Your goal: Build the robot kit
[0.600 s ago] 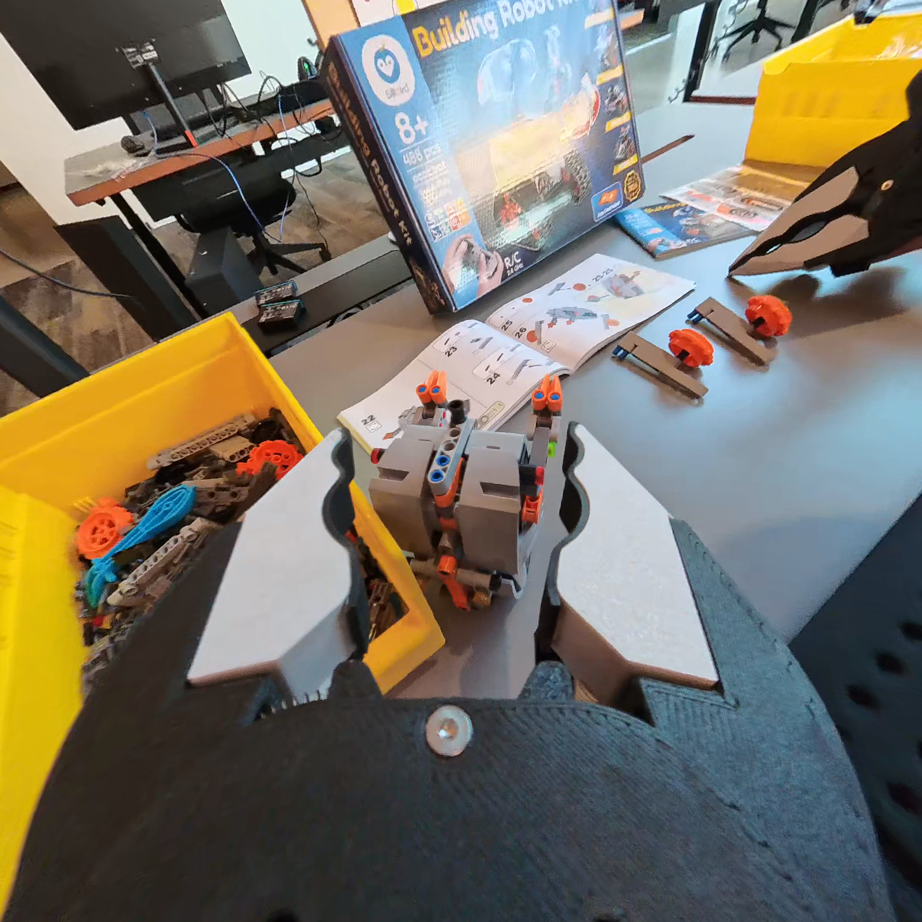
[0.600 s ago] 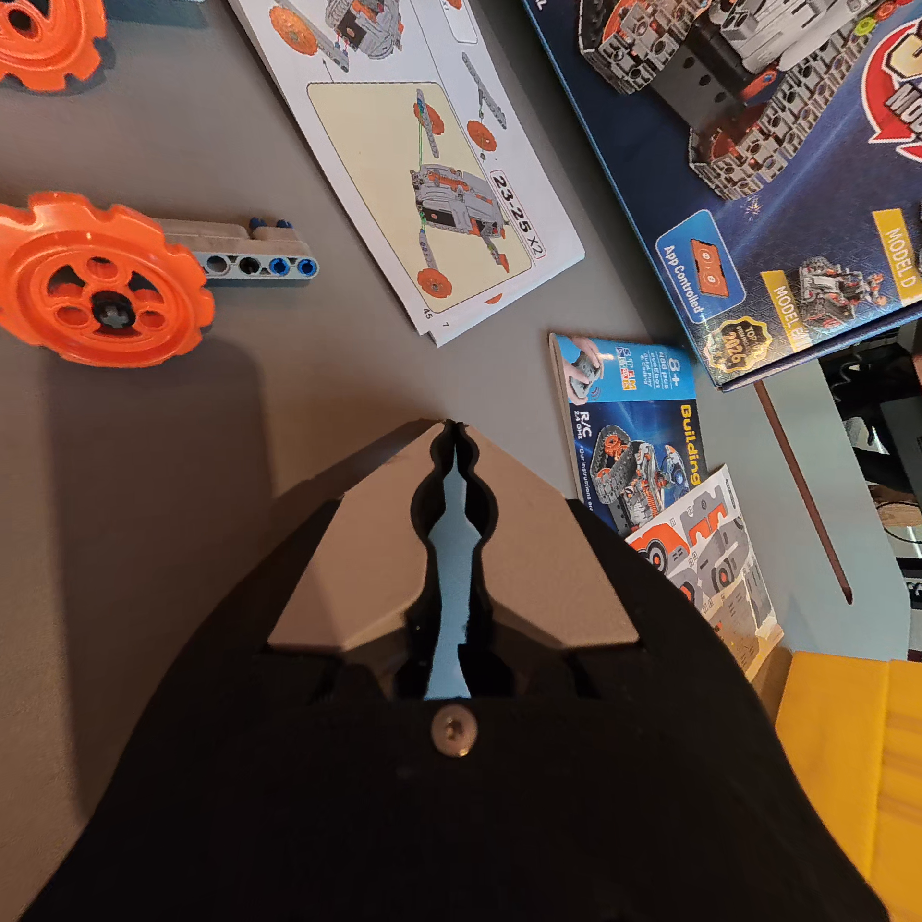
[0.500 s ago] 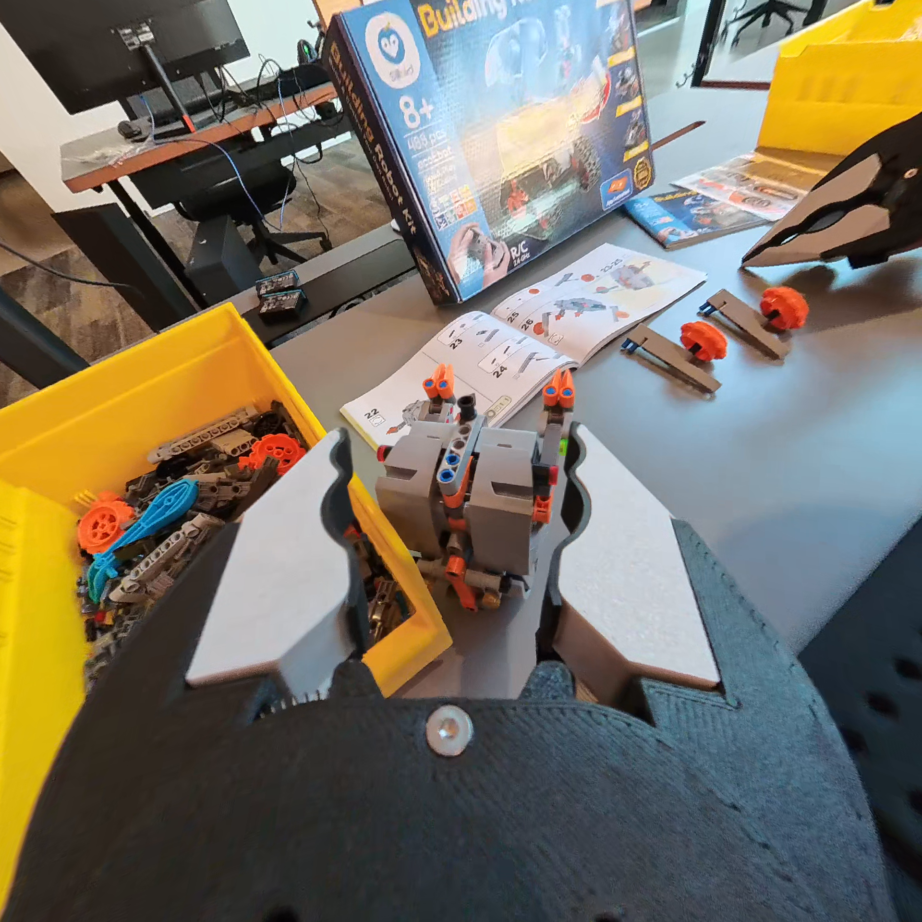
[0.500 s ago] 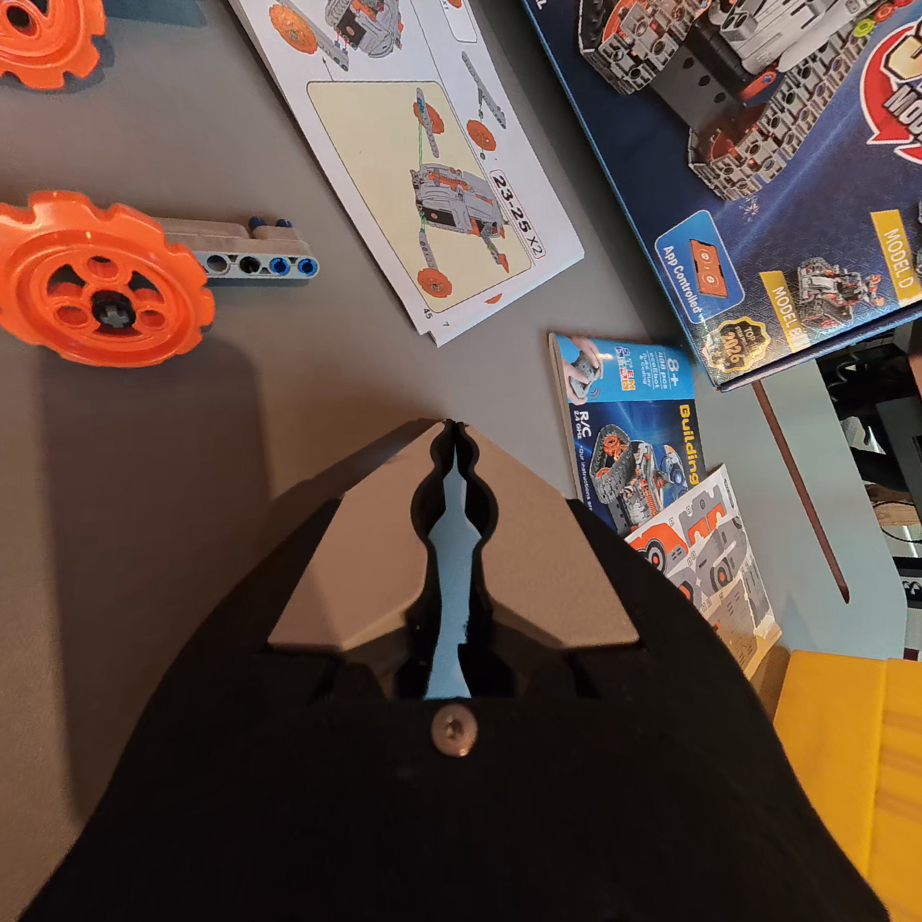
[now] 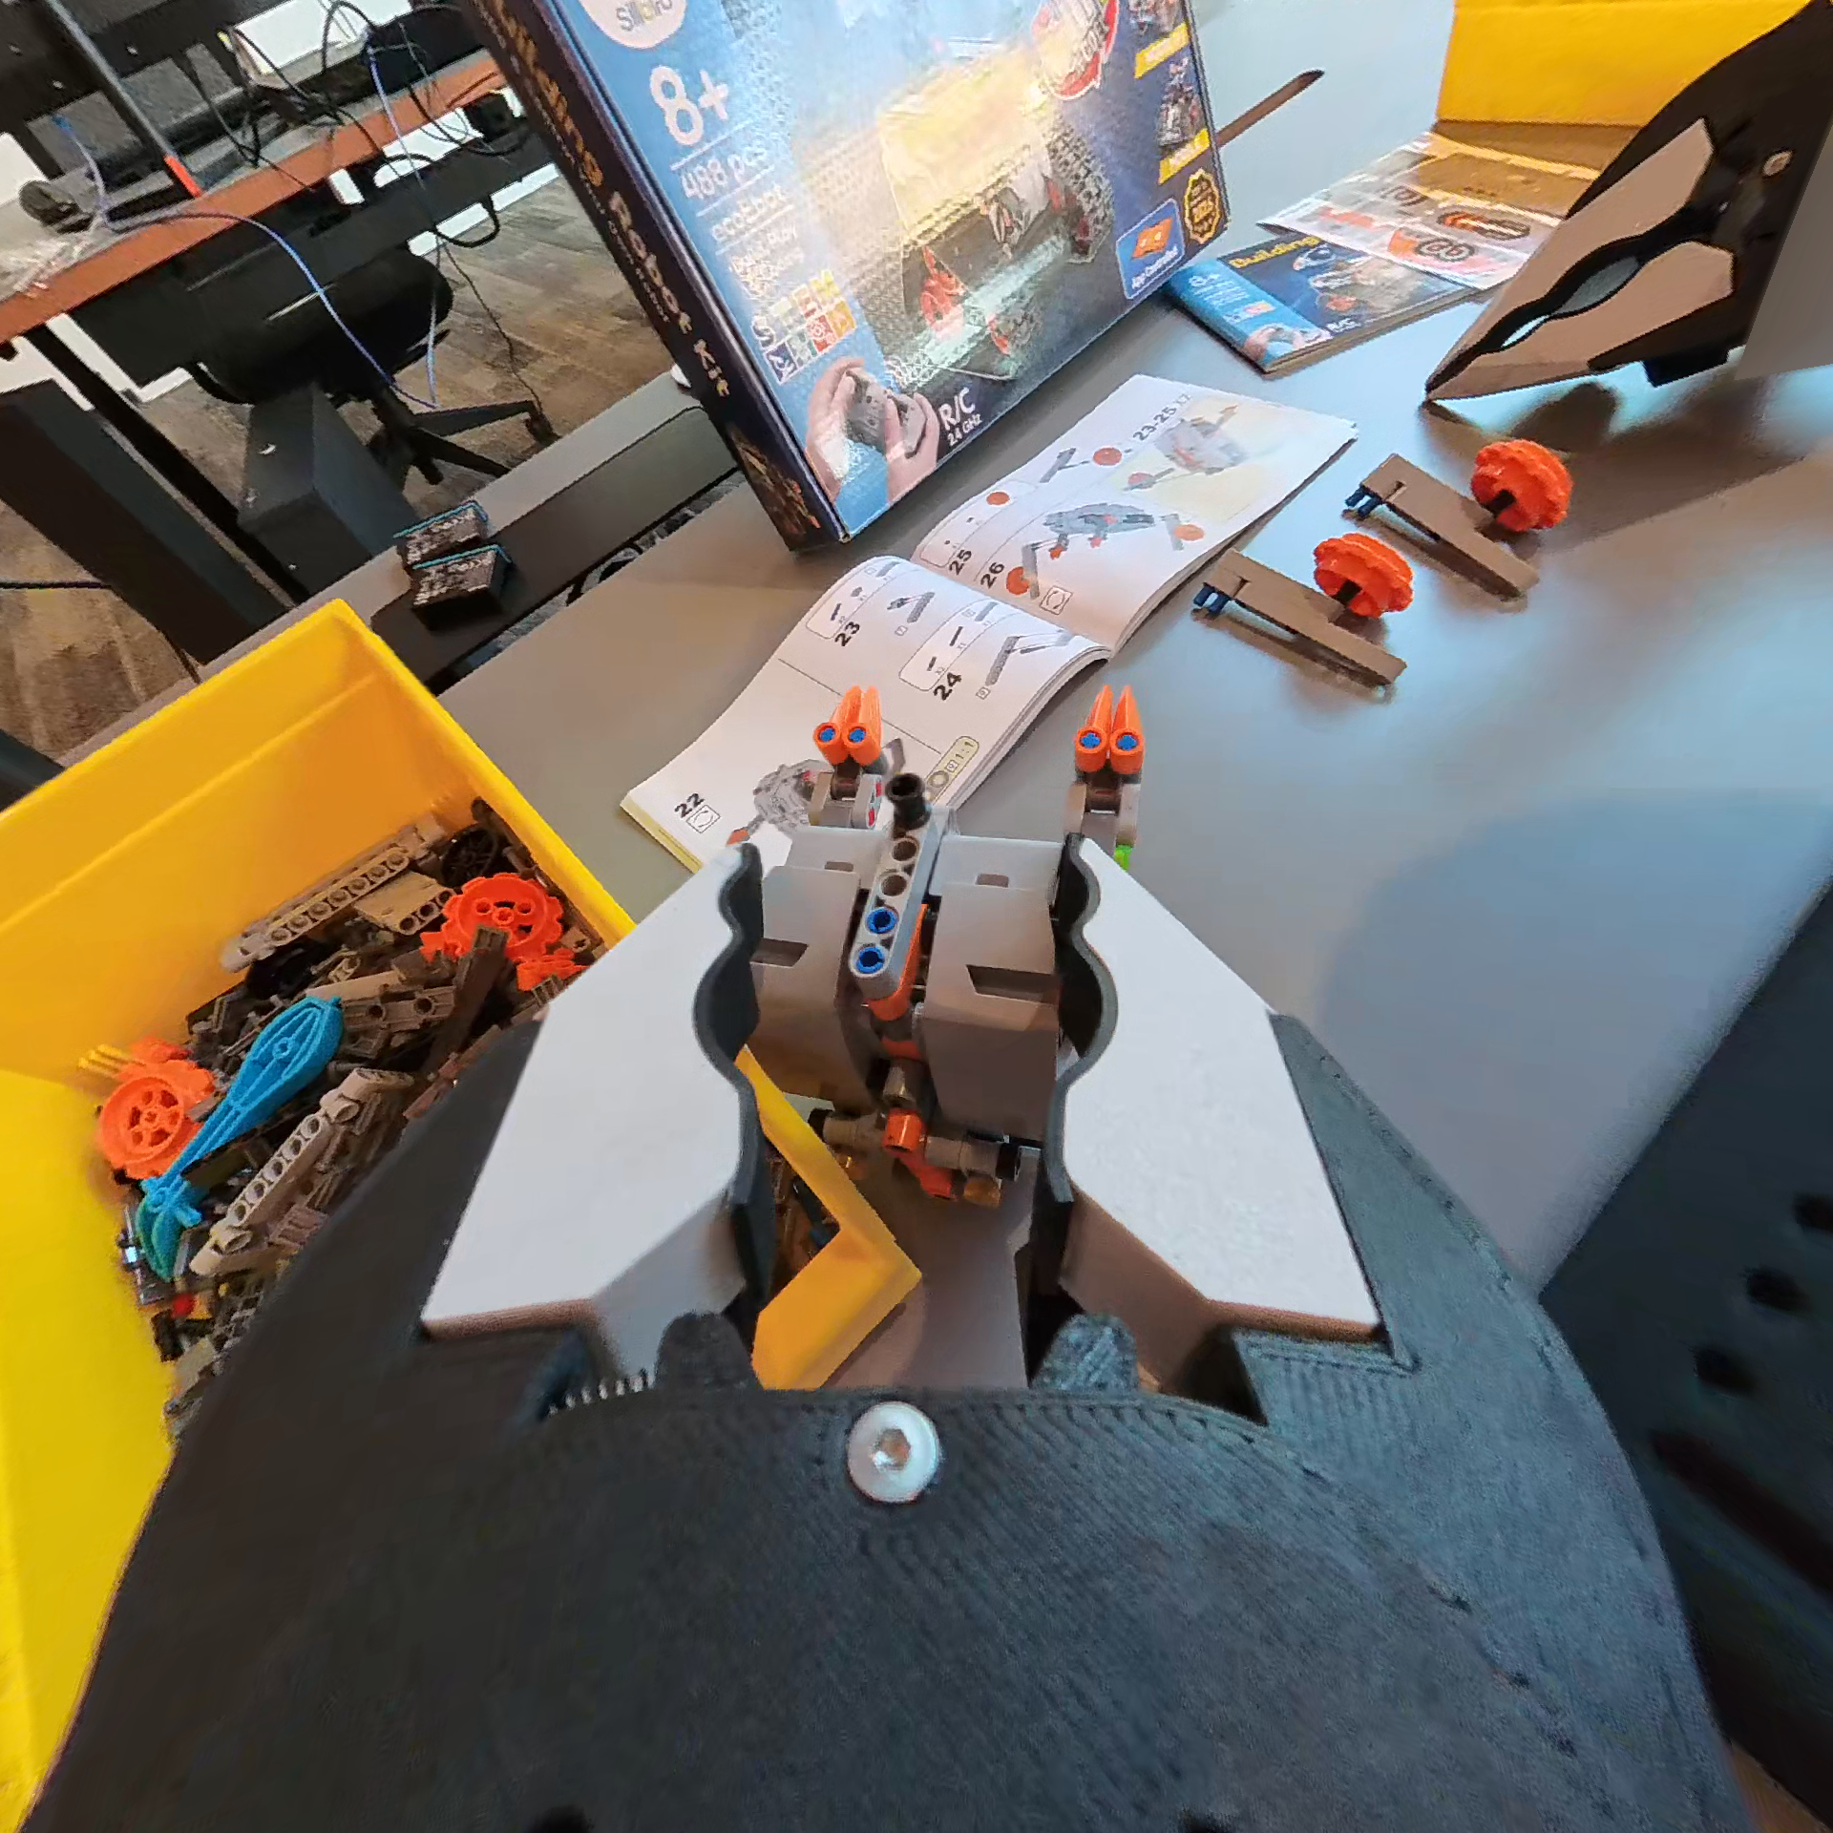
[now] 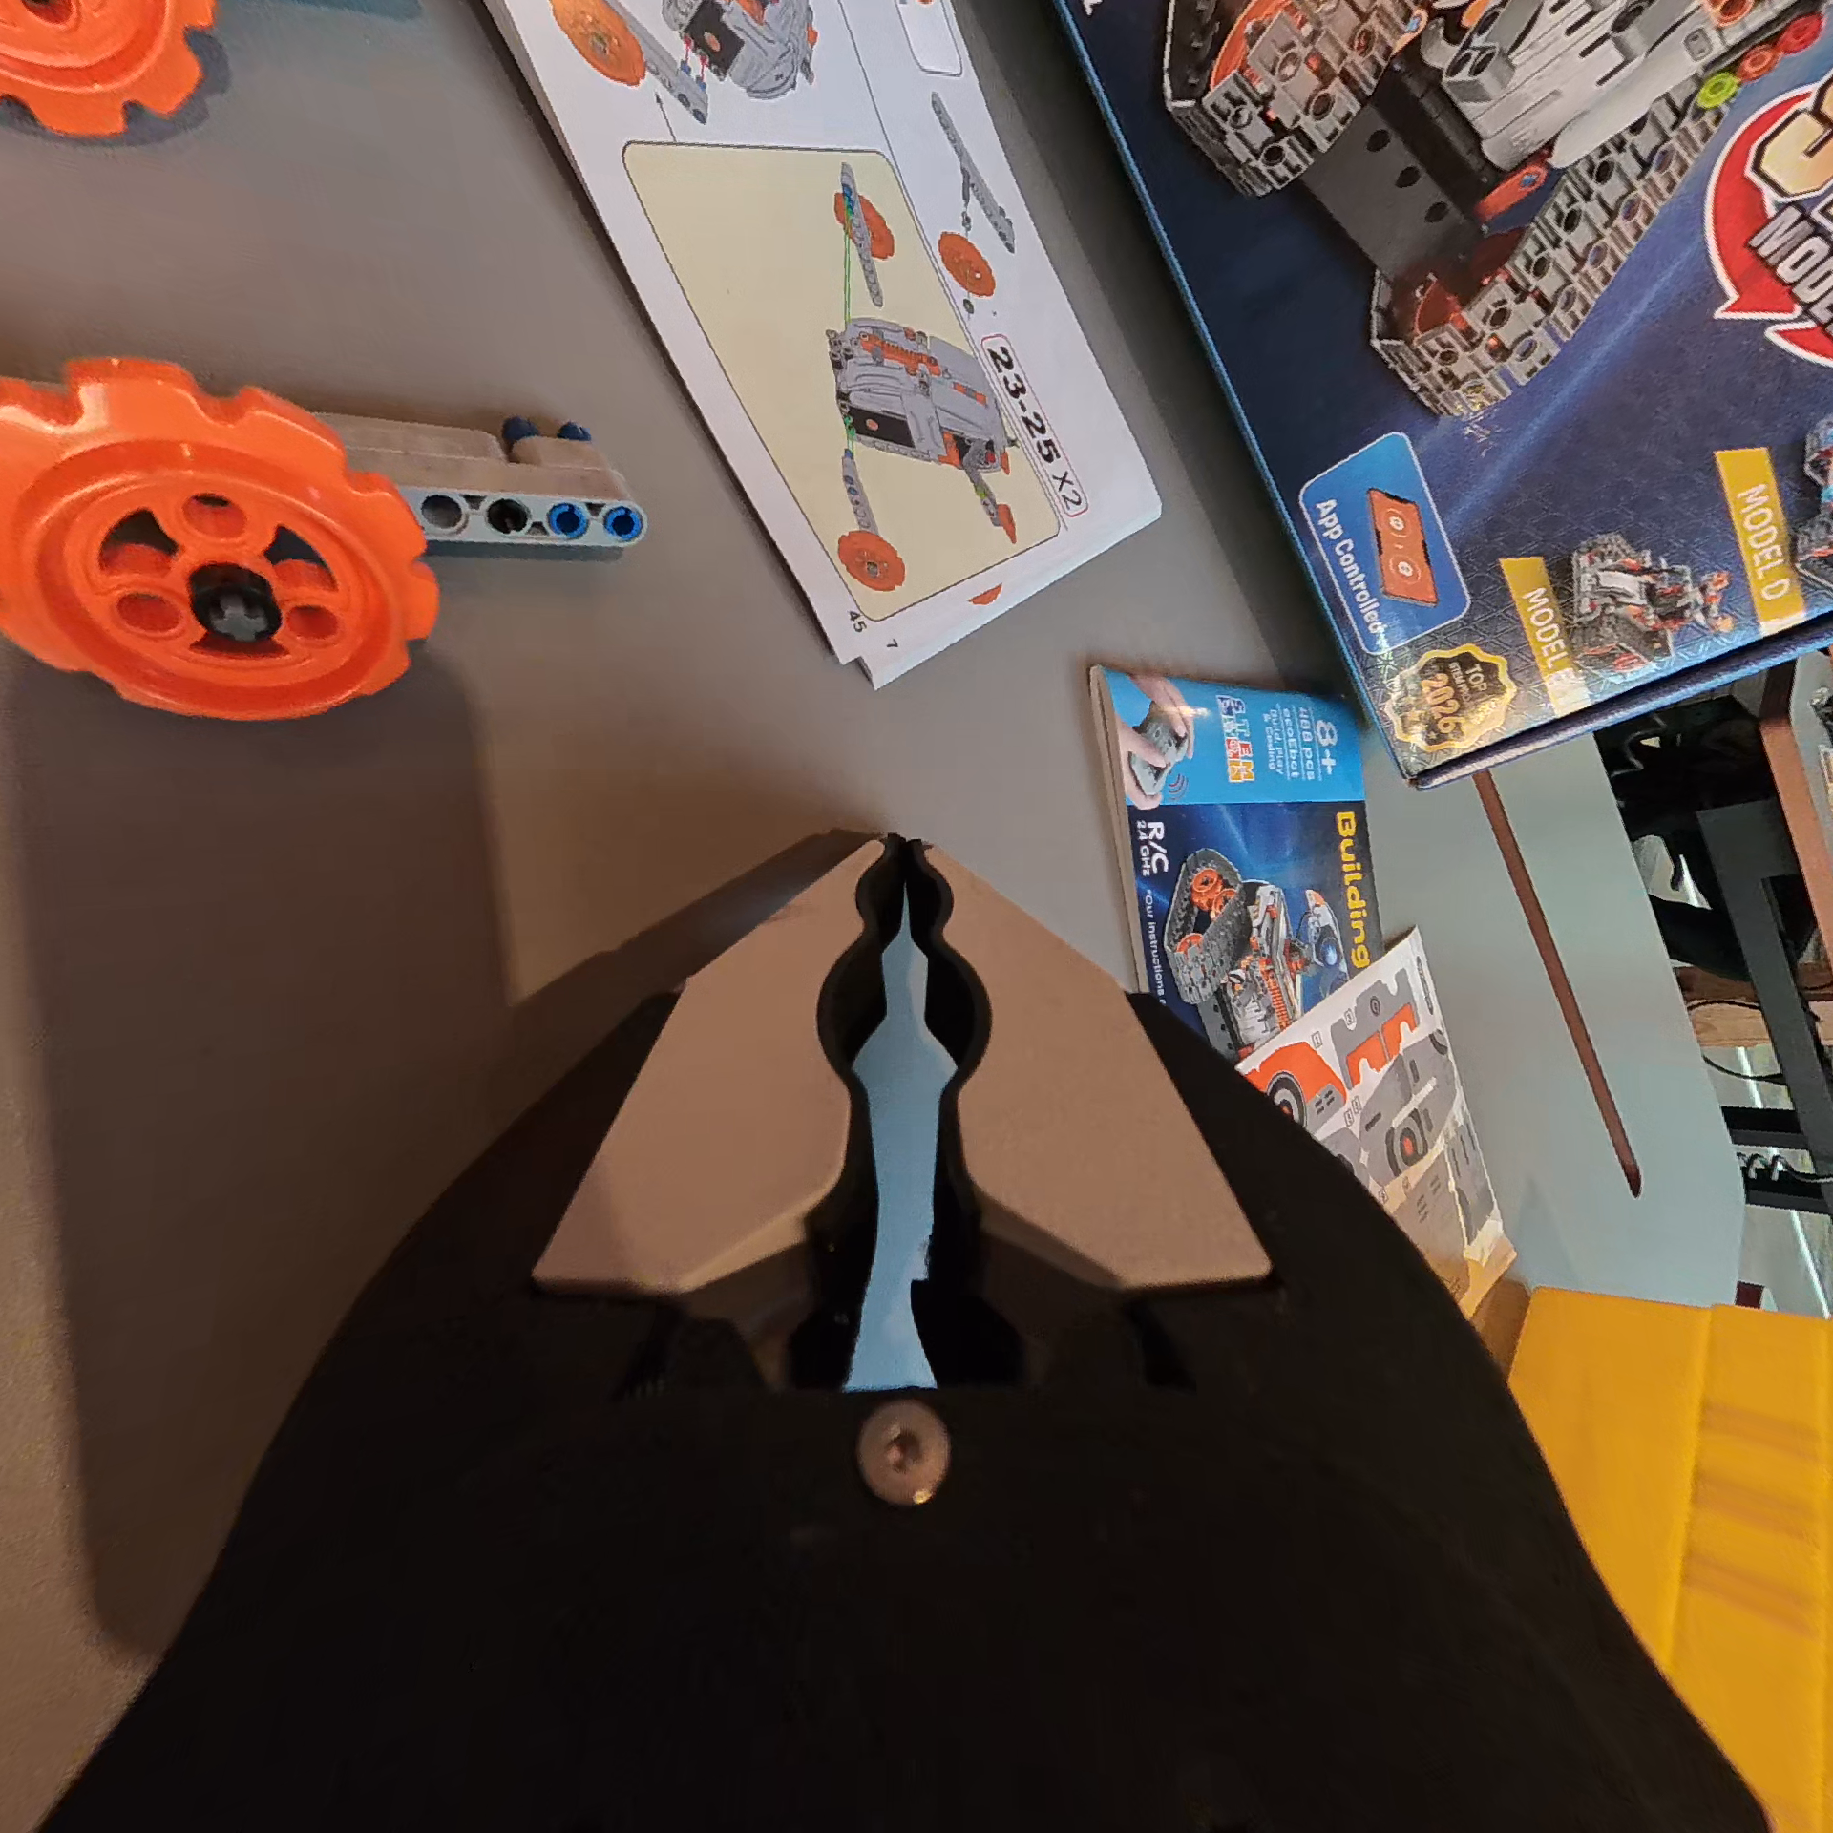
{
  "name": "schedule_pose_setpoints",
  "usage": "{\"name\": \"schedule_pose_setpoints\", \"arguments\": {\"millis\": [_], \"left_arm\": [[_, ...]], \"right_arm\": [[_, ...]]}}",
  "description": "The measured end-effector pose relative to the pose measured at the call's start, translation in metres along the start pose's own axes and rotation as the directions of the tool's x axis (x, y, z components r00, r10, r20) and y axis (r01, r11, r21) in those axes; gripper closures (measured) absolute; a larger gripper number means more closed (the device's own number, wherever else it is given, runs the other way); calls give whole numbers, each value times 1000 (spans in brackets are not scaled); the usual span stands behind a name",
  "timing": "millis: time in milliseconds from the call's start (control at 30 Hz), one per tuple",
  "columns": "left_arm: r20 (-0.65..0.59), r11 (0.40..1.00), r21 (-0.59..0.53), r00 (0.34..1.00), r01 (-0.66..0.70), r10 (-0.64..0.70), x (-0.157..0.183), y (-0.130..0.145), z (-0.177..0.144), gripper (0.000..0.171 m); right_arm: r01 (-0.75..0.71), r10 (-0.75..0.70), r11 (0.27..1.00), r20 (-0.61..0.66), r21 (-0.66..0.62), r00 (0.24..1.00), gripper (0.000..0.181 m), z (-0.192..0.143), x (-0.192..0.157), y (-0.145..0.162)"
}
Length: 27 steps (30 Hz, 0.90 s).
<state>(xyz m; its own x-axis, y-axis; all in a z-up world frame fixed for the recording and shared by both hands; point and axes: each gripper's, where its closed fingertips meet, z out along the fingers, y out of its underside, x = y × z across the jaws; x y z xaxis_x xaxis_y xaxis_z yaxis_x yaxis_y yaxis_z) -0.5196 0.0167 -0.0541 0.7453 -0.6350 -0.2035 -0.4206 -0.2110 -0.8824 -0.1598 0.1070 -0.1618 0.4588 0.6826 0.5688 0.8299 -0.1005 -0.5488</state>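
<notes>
My left gripper [image 5: 903,873] is shut on a grey and orange brick model [image 5: 977,1002], one finger on each side of it. The model stands at the corner of a yellow bin [image 5: 298,714] full of loose parts. My right gripper [image 6: 903,843] is shut and empty, hovering above the grey table. It also shows at the upper right of the left wrist view [image 5: 1607,288]. An orange toothed wheel on a grey beam [image 6: 198,546] lies to its left. A second such wheel [image 6: 89,50] lies beyond it. Both wheels show in the left wrist view [image 5: 1364,575] [image 5: 1521,484].
An open instruction booklet [image 5: 992,615] lies past the model, and a large blue kit box [image 5: 893,198] stands behind it. A small blue leaflet [image 6: 1250,843] and a sticker sheet [image 6: 1389,1091] lie near another yellow bin [image 6: 1686,1537]. Desks and chairs stand beyond the table. Spacing between my two grippers at the tips: around 40 cm.
My left gripper's fingers have closed in from a wide gap onto the sides of the brick model. My right gripper has stayed shut and almost still.
</notes>
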Motion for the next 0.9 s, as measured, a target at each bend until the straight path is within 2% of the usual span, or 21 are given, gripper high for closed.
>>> {"name": "schedule_pose_setpoints", "arguments": {"millis": [200,300,367,467,567,733,833,900], "left_arm": [[-10,1000,-1,1000,25,-25,-2,-1,-1,110],[28,995,34,995,97,-98,-6,-7,-8,100],[96,983,70,980,169,-175,-11,-14,-16,96],[231,969,73,941,237,-248,-13,-17,-26,94],[363,970,30,901,242,-236,-11,-12,-33,95],[473,909,29,795,416,-379,-15,-3,-45,98],[567,894,30,729,446,-383,-29,-6,-56,96],[596,894,12,714,449,-367,-33,-13,-56,93]], "right_arm": [[0,0,1000,-1,-1,1000,181,0,0,0],[-2,2,1000,-1,-1,1000,181,0,0,0],[1,-1,1000,-3,-3,1000,181,0,0,0],[6,-6,1000,-5,-3,1000,181,0,0,0],[-1,1,1000,0,-1,1000,181,0,0,0],[9,-9,1000,-8,-6,1000,181,0,-1,0],[19,-19,1000,-13,-10,1000,181,-1,-1,0],[17,-18,1000,-11,-11,1000,181,-1,-1,0]]}}
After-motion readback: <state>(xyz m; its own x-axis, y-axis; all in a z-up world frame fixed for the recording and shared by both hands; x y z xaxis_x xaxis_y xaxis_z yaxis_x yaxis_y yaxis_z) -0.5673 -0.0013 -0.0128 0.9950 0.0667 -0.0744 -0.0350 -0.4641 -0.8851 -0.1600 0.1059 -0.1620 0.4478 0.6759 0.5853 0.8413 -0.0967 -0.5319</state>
